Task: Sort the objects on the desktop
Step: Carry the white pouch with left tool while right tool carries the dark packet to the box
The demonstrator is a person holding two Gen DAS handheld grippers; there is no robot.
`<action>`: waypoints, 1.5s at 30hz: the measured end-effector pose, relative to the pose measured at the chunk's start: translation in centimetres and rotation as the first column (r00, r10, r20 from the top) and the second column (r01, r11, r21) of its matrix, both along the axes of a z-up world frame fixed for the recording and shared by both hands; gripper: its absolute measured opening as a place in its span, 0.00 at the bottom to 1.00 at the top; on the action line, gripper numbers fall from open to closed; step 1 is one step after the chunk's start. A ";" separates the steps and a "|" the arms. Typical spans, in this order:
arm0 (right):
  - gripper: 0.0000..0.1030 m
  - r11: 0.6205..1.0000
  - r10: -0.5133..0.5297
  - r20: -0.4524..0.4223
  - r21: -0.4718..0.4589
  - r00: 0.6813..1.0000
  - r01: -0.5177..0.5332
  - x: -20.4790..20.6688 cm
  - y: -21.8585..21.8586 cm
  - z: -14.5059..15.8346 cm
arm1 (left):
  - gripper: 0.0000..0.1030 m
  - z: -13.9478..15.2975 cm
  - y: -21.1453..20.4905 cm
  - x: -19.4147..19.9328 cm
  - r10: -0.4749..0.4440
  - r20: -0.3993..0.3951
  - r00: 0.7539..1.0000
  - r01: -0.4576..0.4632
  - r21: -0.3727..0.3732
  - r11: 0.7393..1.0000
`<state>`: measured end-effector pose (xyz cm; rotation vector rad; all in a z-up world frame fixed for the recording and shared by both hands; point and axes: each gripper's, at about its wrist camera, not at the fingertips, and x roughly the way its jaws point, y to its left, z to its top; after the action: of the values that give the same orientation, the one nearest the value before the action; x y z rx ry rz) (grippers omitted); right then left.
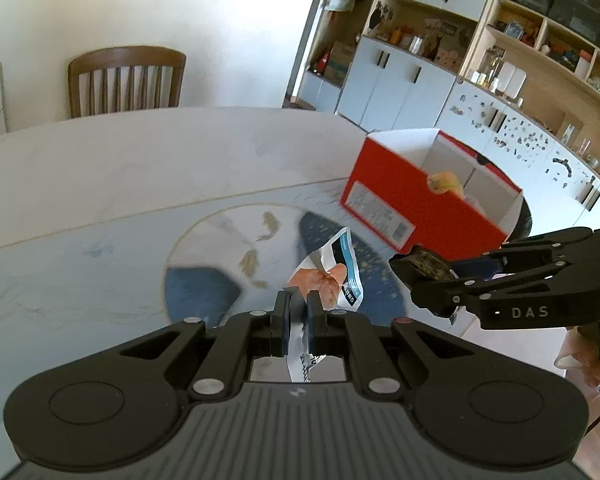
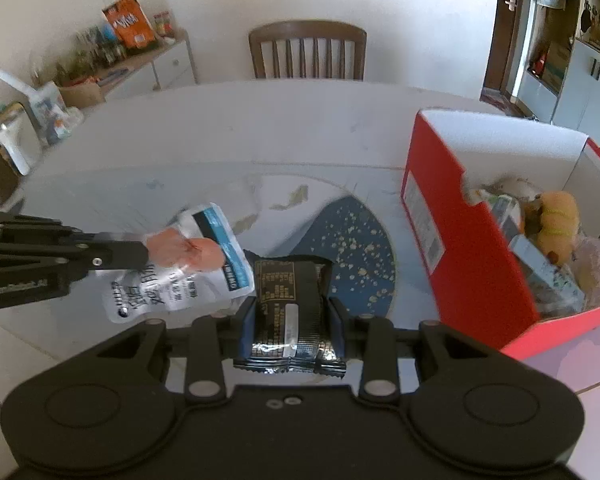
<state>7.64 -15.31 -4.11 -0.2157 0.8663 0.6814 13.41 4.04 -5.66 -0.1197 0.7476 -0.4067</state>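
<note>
While the left hand-held gripper (image 1: 299, 304) pinches a white snack pouch (image 1: 332, 276) above the desk (image 1: 100, 184), left of the red box (image 2: 472, 240), the right hand-held gripper (image 2: 292, 312) clamps a black packet (image 2: 290, 292) nearer that box.

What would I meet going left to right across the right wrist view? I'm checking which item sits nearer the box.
Left gripper → white snack pouch it holds → black foil packet in the right gripper → red cardboard box → yellow plush toy inside the box.
</note>
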 end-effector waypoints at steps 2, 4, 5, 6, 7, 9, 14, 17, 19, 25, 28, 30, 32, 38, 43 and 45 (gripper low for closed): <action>0.34 1.000 0.007 0.006 0.011 1.000 -0.007 0.0 -0.7 0.8 | 0.06 0.6 -0.6 0.0 -0.002 0.010 1.000 0.003 -0.010 1.000; 0.34 1.000 0.016 0.012 0.015 1.000 -0.016 0.2 -1.5 1.5 | 0.06 1.3 -1.3 -0.1 -0.006 0.022 1.000 0.006 -0.019 1.000; 0.34 1.000 0.018 0.015 0.014 1.000 -0.018 0.3 -1.9 1.8 | 0.06 1.6 -1.6 -0.1 -0.006 0.029 1.000 0.007 -0.024 1.000; 0.34 1.000 0.019 0.018 0.013 1.000 -0.020 0.4 -2.3 2.1 | 0.06 1.9 -2.0 -0.1 -0.009 0.036 0.999 0.010 -0.028 1.000; 0.34 1.000 0.021 0.019 0.013 1.000 -0.021 0.6 -2.6 2.4 | 0.06 2.2 -2.4 -0.1 -0.011 0.042 0.999 0.012 -0.031 0.999; 0.34 1.000 0.025 0.025 0.017 0.999 -0.025 0.9 -3.4 3.1 | 0.06 2.7 -3.1 -0.1 -0.014 0.052 0.999 0.016 -0.041 0.999; 0.34 1.000 0.020 0.050 0.024 0.999 -0.021 1.9 -5.3 4.5 | 0.06 4.1 -5.0 0.3 -0.021 0.082 0.996 0.026 -0.057 0.998; 0.34 0.999 0.009 0.064 0.033 0.998 -0.011 2.7 -6.4 5.1 | 0.06 4.8 -6.3 0.6 -0.030 0.098 0.995 0.036 -0.062 0.997; 0.34 0.999 0.001 0.073 0.035 0.997 -0.003 3.3 -7.2 5.4 | 0.06 5.2 -7.2 0.8 -0.037 0.108 0.993 0.044 -0.063 0.997; 0.34 0.999 -0.027 0.098 0.041 0.995 0.023 5.5 -9.7 6.1 | 0.06 6.1 -9.9 1.7 -0.048 0.125 0.991 0.057 -0.062 0.996; 0.34 0.999 -0.032 0.113 0.045 0.993 0.027 6.5 -10.9 6.3 | 0.06 6.4 -11.1 2.3 -0.049 0.134 0.990 0.058 -0.060 0.997; 0.34 0.998 -0.029 0.118 0.054 0.993 0.023 7.2 -11.9 6.5 | 0.06 6.7 -12.0 2.7 -0.050 0.139 0.989 0.058 -0.056 0.997; 0.34 0.998 -0.025 0.117 0.062 0.993 0.018 8.1 -12.7 6.5 | 0.06 6.9 -13.0 3.1 -0.054 0.142 0.988 0.061 -0.049 0.997; 0.34 0.998 -0.039 0.116 0.063 0.992 0.032 10.4 -14.7 6.2 | 0.06 7.1 -16.1 4.2 -0.068 0.148 0.987 0.072 -0.025 0.997; 0.34 0.997 -0.063 0.112 0.056 0.992 0.057 12.2 -16.4 5.7 | 0.06 7.2 -18.5 5.2 -0.084 0.152 0.985 0.086 -0.005 0.996; 0.34 0.996 -0.074 0.107 0.054 0.991 0.069 13.0 -17.0 5.5 | 0.06 7.2 -19.3 5.6 -0.087 0.149 0.985 0.088 -0.001 0.996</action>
<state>20.60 -32.35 1.37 -0.1748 0.7483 0.6180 18.97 -15.23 1.49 -0.0628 0.6059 -0.4964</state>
